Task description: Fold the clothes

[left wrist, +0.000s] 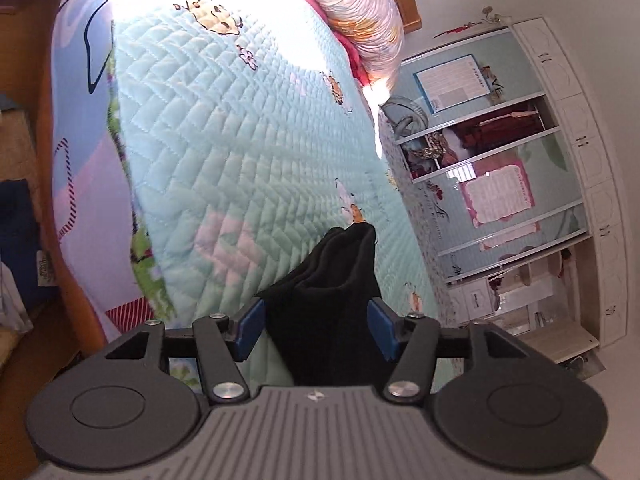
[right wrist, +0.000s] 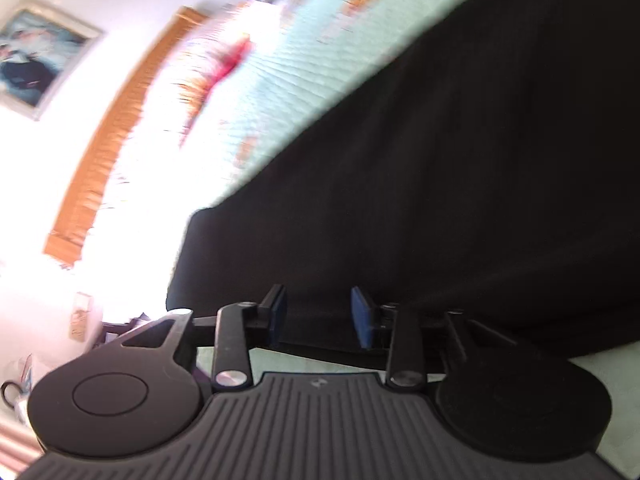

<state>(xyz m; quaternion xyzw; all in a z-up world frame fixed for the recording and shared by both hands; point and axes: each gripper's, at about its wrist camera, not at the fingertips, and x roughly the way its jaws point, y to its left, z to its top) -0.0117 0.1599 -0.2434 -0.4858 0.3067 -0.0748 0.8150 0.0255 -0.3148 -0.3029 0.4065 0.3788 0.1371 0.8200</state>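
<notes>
The black garment (left wrist: 336,300) is bunched between the blue pads (left wrist: 251,330) of the left hand-held gripper (left wrist: 318,330), which is clamped on a thick fold of it; the cloth rises ahead of the fingers to a narrow tip, lifted off the bed. In the right wrist view, which is blurred, the same black garment (right wrist: 440,160) spreads wide ahead of and to the right of the right hand-held gripper (right wrist: 320,314). Its edge lies between those two blue pads, but the jaws stand apart and I cannot tell whether they pinch it. Beneath the garment is the bed's pale green quilt (left wrist: 240,140). A flowered pillow (left wrist: 360,12) lies far ahead of the left gripper, and a wardrobe (left wrist: 500,152) stands to its right.
</notes>
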